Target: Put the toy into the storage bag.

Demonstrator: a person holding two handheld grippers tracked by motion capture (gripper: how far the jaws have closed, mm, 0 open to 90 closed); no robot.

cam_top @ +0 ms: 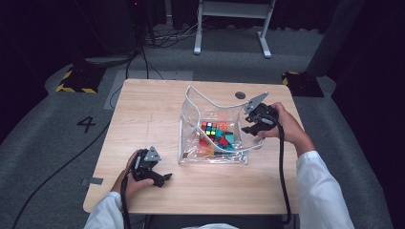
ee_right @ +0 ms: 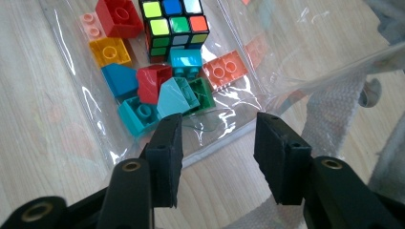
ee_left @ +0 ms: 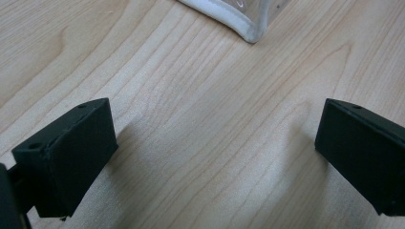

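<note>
A clear plastic bag (cam_top: 214,129) with white fabric trim sat open on the wooden tabletop (cam_top: 153,114), right of centre, and held a colourful puzzle cube (ee_right: 173,25) among a heap of toy building bricks (ee_right: 157,90) in red, teal, blue, yellow, green and orange. The right hand-held gripper (cam_top: 253,125) was poised at the bag's right side, and the right gripper view showed its jaws parted with a plain gap between them, pressing on nothing: the bag's clear edge and its white webbing strap (ee_right: 334,102) lay just beyond and beside the tips. The left hand-held gripper (cam_top: 160,179) rested low near the front left of the tabletop, well apart from the toys, and its own view showed the jaws spread wide over bare wood, with one trimmed corner of the bag (ee_left: 248,31) ahead of them. The step in hand looked like work on the bag itself, at its right rim, rather than on any one toy, since neither tool held anything. A next move would likely call for the right jaws to settle squarely on the rim or strap before clamping, as the thin film is slippery and could fold away. The left tool might need to come forward and steady the near corner, lest the bag slide or its contents tip.
</note>
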